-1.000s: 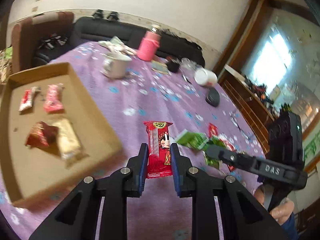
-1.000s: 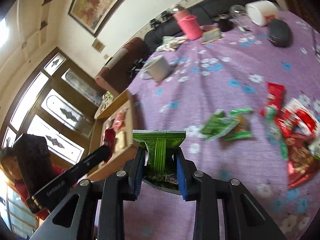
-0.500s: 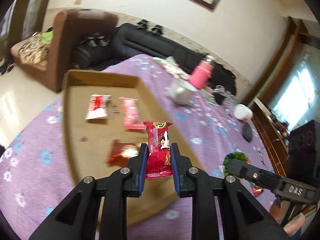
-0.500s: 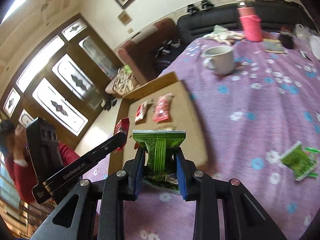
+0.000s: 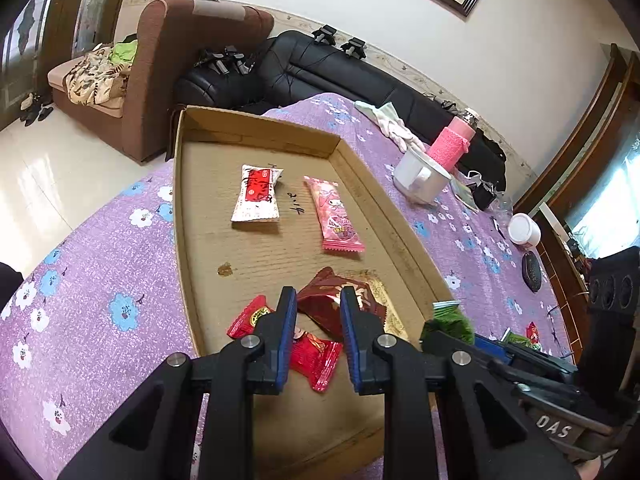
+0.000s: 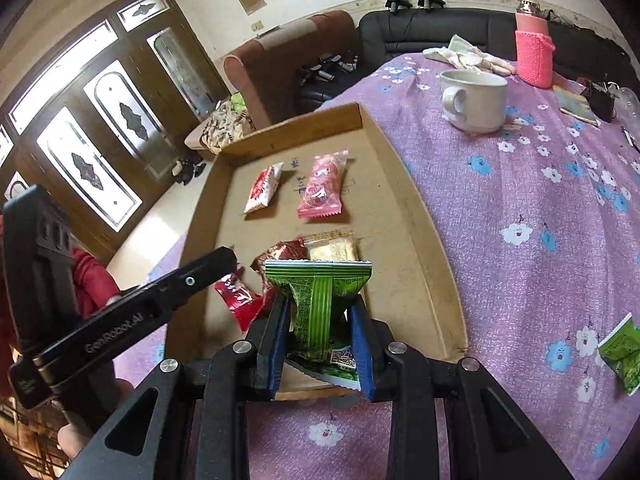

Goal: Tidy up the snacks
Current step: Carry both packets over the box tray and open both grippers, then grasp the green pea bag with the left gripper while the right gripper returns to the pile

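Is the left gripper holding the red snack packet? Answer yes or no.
No: the left gripper is open, and the red snack packet lies loose on the cardboard tray floor.

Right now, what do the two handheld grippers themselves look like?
Both the left gripper and the right gripper have matte black angular linkage arms, silver pivot bolts and blue pads lining the fingers. Seen sidelong, the left's body reads "GenRobot.AI", the right's "DAS". No cables show.

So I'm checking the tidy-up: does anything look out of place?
Yes: one green snack packet lies on the purple flowered tablecloth, outside the cardboard tray. A brown stain marks the tray floor.
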`<state>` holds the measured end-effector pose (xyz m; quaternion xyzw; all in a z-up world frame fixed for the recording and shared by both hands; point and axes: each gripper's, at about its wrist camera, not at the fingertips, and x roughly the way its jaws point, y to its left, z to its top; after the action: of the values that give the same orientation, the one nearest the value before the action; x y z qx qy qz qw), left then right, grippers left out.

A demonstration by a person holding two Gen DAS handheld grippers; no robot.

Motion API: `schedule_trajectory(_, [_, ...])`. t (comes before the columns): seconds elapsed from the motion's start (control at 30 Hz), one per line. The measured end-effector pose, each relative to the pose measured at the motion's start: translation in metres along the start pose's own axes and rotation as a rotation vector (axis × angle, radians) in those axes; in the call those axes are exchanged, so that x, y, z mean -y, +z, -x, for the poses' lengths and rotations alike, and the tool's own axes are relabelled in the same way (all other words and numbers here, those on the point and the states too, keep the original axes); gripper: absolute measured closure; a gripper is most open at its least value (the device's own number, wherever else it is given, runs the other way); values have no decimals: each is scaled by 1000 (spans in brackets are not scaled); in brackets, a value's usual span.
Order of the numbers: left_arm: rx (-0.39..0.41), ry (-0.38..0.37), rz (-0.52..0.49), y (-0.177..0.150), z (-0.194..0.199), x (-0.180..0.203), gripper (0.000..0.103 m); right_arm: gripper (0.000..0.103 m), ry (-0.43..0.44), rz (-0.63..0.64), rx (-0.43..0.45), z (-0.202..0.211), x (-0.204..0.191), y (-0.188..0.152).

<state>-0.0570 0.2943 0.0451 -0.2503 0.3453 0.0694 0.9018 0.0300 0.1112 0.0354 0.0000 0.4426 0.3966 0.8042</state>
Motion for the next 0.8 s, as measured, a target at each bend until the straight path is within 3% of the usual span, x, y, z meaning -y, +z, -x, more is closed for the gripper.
schedule_trajectory(0.47, [17, 2, -7, 0, 6, 5, 81, 69, 6, -18, -3, -8, 1, -7])
schedule_trajectory(0.53, [22, 0, -10, 0, 8, 6, 81, 61, 9, -22, 9, -3, 4, -6])
schedule_trajectory(0.7, [50, -2, -25, 0, 16, 13, 66, 59, 30, -66, 59, 21, 16, -5])
schedule_trajectory(0.8, [66, -11, -50, -1, 22, 23, 62, 59, 52, -94, 93, 38, 30, -9])
